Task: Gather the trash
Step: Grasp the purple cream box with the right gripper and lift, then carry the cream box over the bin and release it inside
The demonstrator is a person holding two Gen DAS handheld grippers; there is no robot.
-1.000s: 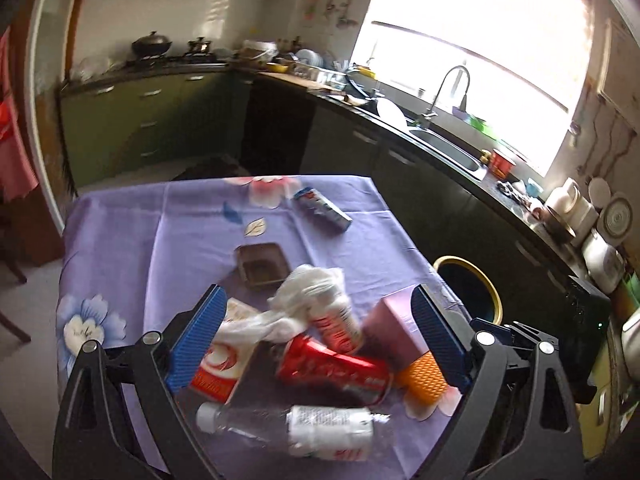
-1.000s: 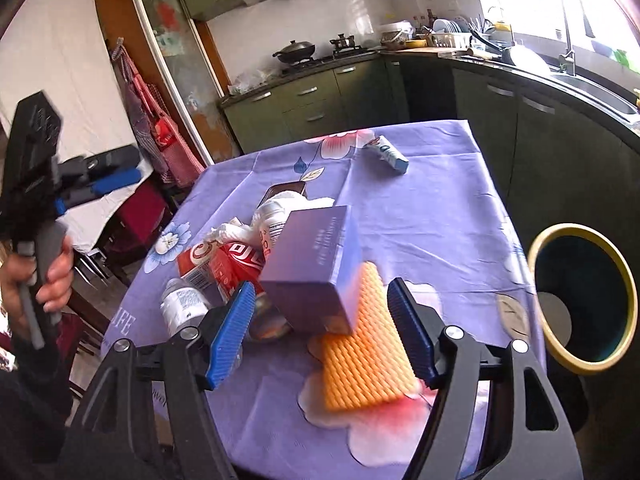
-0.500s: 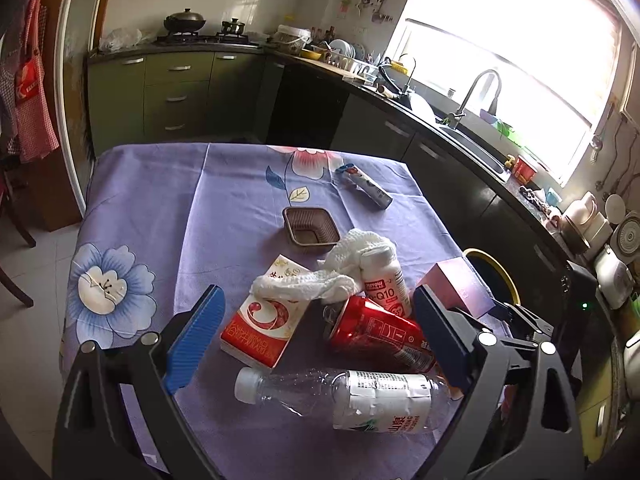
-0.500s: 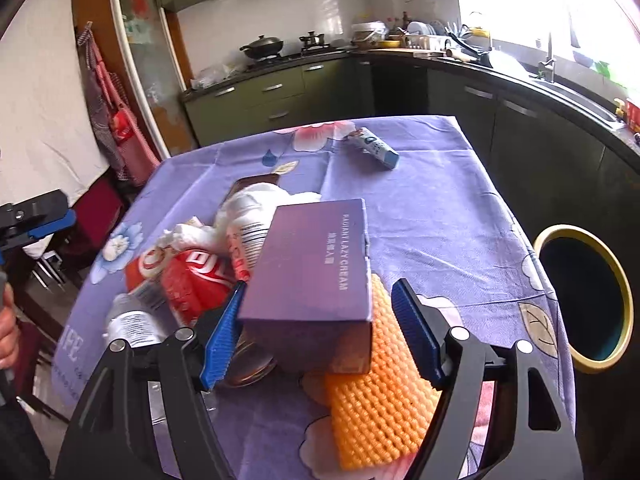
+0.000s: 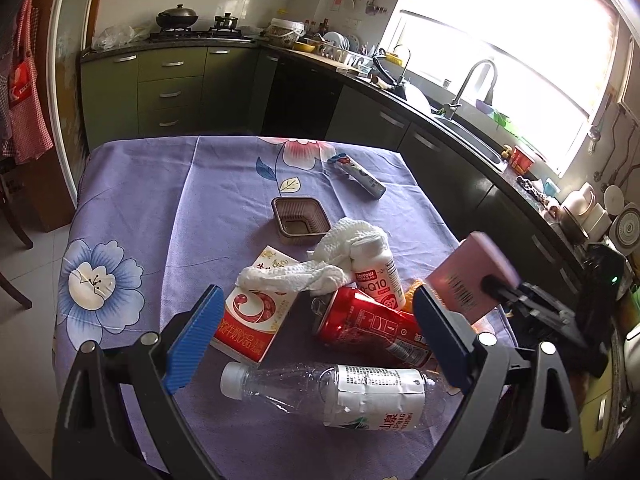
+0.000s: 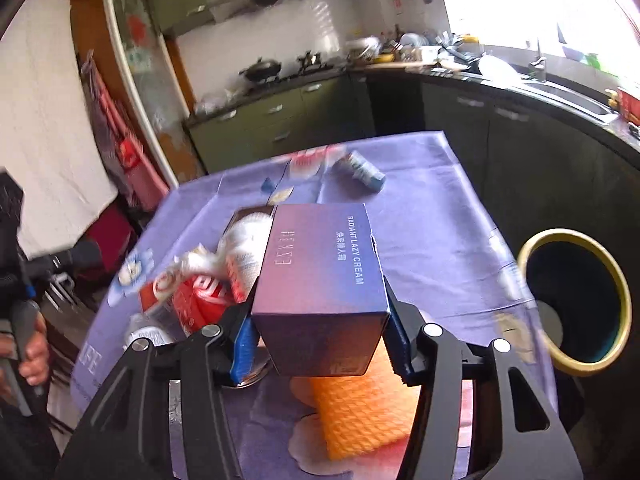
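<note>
My right gripper (image 6: 320, 340) grips a purple cream box (image 6: 320, 272) by its sides; the jaws are still closing and the blue pads press on it. The box hangs lifted above an orange foam net (image 6: 360, 412), and it shows at the right in the left wrist view (image 5: 468, 276). My left gripper (image 5: 316, 340) is open over the pile, holding nothing. Between and below its fingers lie a red can (image 5: 372, 328) and a clear plastic bottle (image 5: 340, 392). A red-and-white carton (image 5: 256, 316), white tissue (image 5: 320, 264) and a white supplement bottle (image 5: 376, 272) lie just beyond.
A yellow-rimmed bin (image 6: 576, 304) stands on the floor off the table's right edge. A brown plastic tray (image 5: 300, 220) and a blue tube (image 5: 356, 174) lie farther back on the purple flowered cloth (image 5: 160, 200). Dark cabinets and a sink run along the right.
The right gripper's jaws closed onto the purple box and raised it off the orange net. The left gripper sank closer to the pile, still open.
</note>
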